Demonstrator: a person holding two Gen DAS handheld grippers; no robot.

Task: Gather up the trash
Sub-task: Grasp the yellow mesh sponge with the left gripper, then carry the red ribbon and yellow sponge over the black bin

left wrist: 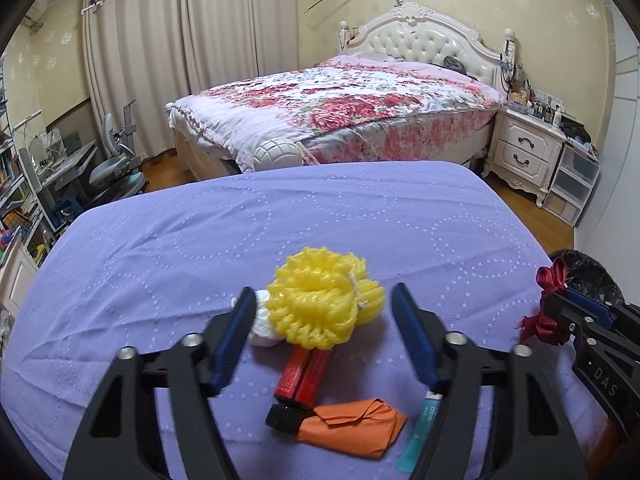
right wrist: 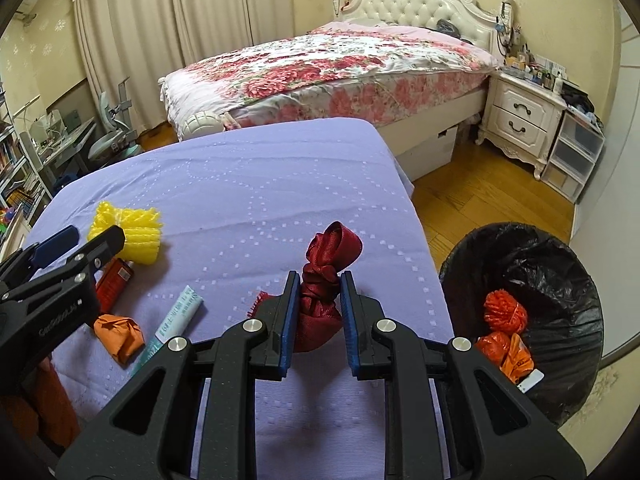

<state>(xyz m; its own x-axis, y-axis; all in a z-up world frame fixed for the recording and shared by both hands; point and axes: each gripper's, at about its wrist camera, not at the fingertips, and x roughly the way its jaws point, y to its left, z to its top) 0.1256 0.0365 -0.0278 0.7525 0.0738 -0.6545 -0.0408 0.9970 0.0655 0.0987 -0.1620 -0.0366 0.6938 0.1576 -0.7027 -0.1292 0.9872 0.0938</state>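
On the purple-covered table (left wrist: 200, 240) lie a yellow foam net (left wrist: 322, 304), a white wad (left wrist: 262, 328) under it, a red box (left wrist: 302, 376), an orange paper wad (left wrist: 352, 426) and a teal tube (left wrist: 424, 428). My left gripper (left wrist: 324, 312) is open, its jaws on either side of the yellow net. My right gripper (right wrist: 320, 292) is shut on a dark red knotted ribbon (right wrist: 324, 280) above the table's right part; it also shows in the left wrist view (left wrist: 548, 312). The yellow net (right wrist: 128, 234), orange wad (right wrist: 120, 336) and tube (right wrist: 176, 320) show at left in the right wrist view.
A black-lined trash bin (right wrist: 560, 280) stands on the wood floor right of the table, holding orange-red trash (right wrist: 504, 312). A floral bed (left wrist: 340, 100), white nightstand (left wrist: 524, 152) and plastic drawers (left wrist: 572, 180) stand behind. A desk and chair (left wrist: 116, 168) are at left.
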